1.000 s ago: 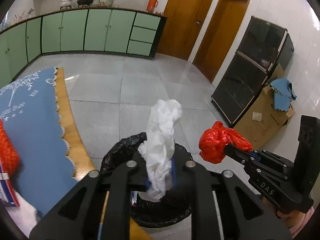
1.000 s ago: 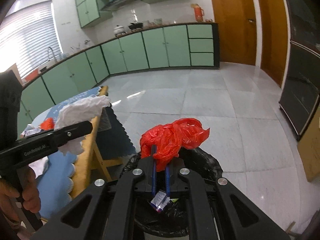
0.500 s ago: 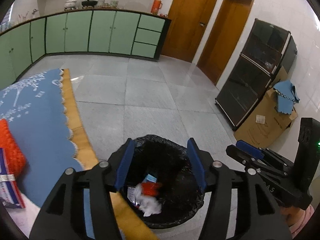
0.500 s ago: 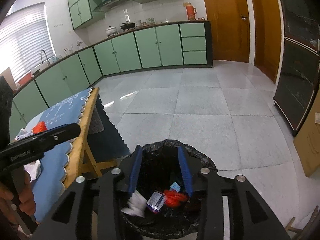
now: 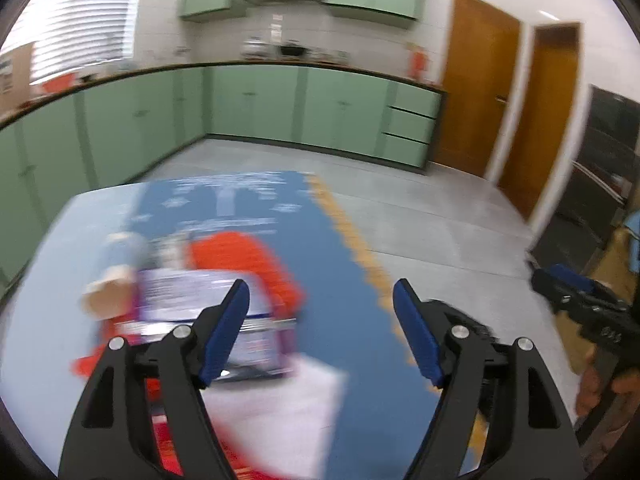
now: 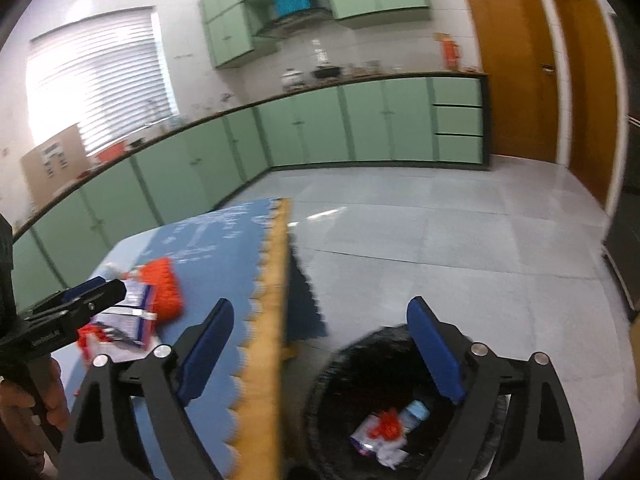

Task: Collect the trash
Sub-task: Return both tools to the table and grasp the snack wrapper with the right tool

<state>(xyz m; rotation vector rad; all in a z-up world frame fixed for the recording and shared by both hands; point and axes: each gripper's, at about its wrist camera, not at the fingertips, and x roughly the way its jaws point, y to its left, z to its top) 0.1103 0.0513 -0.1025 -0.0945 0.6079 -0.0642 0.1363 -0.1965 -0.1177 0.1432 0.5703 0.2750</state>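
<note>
- Left gripper (image 5: 320,308), black frame with blue pads: jaws spread, nothing between them. They had just been opening. A second before, it pinched a crumpled white tissue wad above the bin; that wad was gone from the jaws.
- Left wrist view had swung off the bin and onto the table (image 5: 352,236), a wooden top under a blue scalloped cloth. View heavily motion-blurred.
- On the cloth ahead of the left gripper: an orange-red knitted piece (image 5: 256,256), a white-and-purple printed packet (image 5: 224,312) lying partly over it, and a pale tan lump (image 5: 108,296) at the packet's left. Blur hid the detail.
- Right gripper (image 6: 320,340), same make: jaws wide apart, empty, also just been opening. A second earlier it clamped a crumpled red plastic bag over the bin.
- Black-lined round trash bin (image 6: 344,364) stood on the grey tiled floor just beside the table edge, under the right gripper's right-hand finger (image 6: 436,356).
- Inside the bin: red plastic scrap (image 6: 388,426), a white crumpled piece (image 6: 390,454), a small packet with light-blue end (image 6: 416,410). Half a second earlier these already lay there.
- From the right wrist view the left gripper (image 6: 106,286) reached in over the table, its tip above the printed packet (image 6: 132,312), the orange-red piece (image 6: 164,290) just beyond. A hand (image 6: 44,396) gripped its handle at the lower left.
- From the left wrist view the right gripper (image 5: 560,280) showed at the right edge, fingers (image 5: 596,388) of a hand below it.
</note>
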